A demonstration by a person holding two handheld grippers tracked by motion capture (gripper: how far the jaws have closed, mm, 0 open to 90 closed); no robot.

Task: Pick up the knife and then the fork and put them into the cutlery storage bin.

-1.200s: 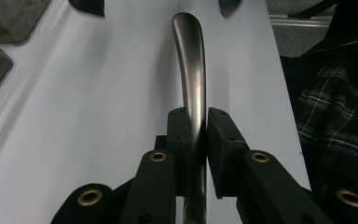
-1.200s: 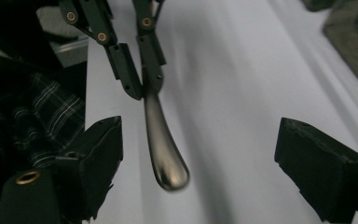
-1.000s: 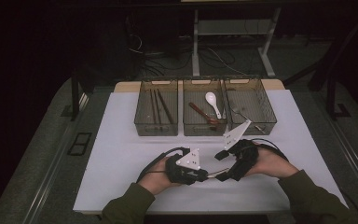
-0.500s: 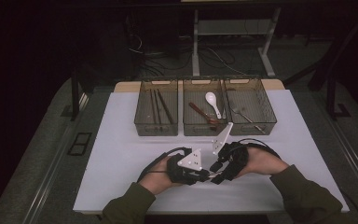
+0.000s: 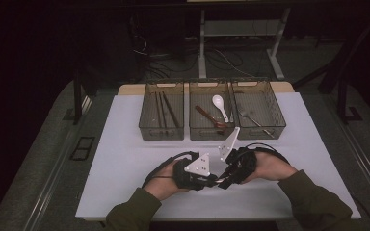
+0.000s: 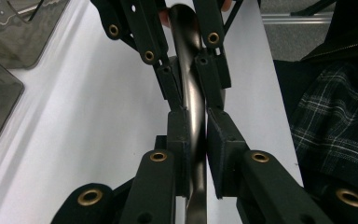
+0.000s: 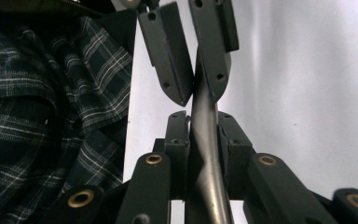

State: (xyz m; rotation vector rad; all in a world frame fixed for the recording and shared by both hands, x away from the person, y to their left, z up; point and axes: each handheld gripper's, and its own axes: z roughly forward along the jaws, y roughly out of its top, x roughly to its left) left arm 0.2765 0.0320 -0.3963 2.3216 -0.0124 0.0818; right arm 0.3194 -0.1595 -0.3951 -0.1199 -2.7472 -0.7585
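Observation:
A dark, shiny metal utensil handle (image 6: 189,70) with a twist in it runs between both pairs of jaws. My left gripper (image 6: 196,128) is shut on it, pads pressed to both sides. My right gripper (image 7: 204,128) has just been closing its jaws and now pinches the same handle (image 7: 205,186) a little further along. In the high view the left gripper (image 5: 215,179) and right gripper (image 5: 222,183) meet tip to tip low over the front middle of the white table (image 5: 125,159). The utensil's ends are hidden.
Three clear bins stand in a row at the back: the left bin (image 5: 144,113) holds chopsticks, the middle bin (image 5: 209,135) a white spoon (image 5: 219,105) and a brown one, the right bin (image 5: 279,115) a fork. A plaid sleeve (image 7: 37,93) lies close beside the grippers.
The right gripper has edged in toward the left one and its jaws have come together around the utensil. The left hand has stayed where it was.

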